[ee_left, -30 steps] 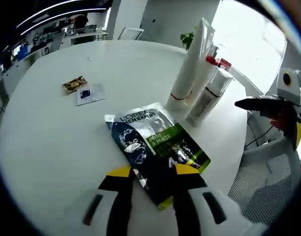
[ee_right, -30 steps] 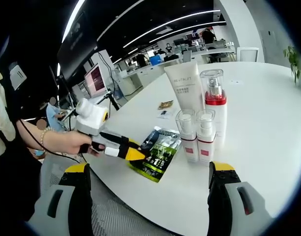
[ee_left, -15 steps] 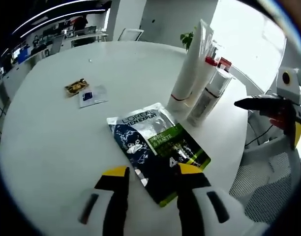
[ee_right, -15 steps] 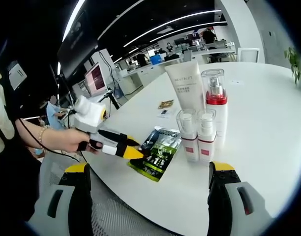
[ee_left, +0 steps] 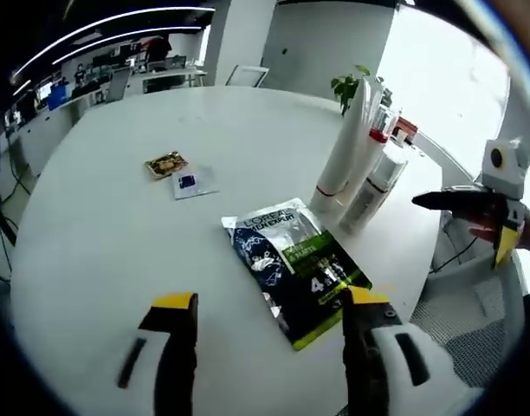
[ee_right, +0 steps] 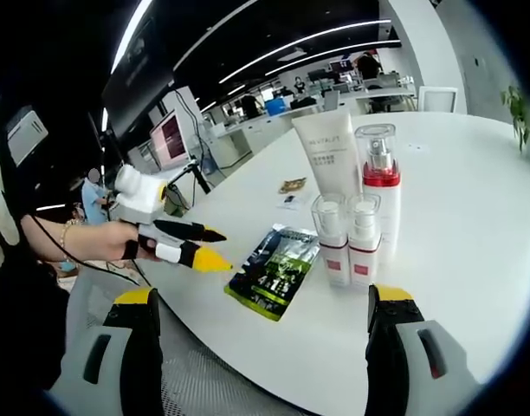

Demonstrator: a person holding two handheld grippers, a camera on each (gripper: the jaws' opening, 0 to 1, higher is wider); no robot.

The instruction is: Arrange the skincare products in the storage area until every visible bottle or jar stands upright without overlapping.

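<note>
Foil of the flat dark-and-green sachet [ee_left: 294, 267] looks light, limp and slick, so take it by an edge; it lies on the white counter [ee_left: 100, 234], left of the upright bottles [ee_right: 360, 208]. Your left gripper [ee_left: 269, 303] hangs open just near of it, your right gripper [ee_right: 261, 299] open too.

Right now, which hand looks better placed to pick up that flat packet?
Left, probably: the packet lies just ahead of the left gripper, open beside it. The right gripper sits farther off, nearer the bottles.
</note>
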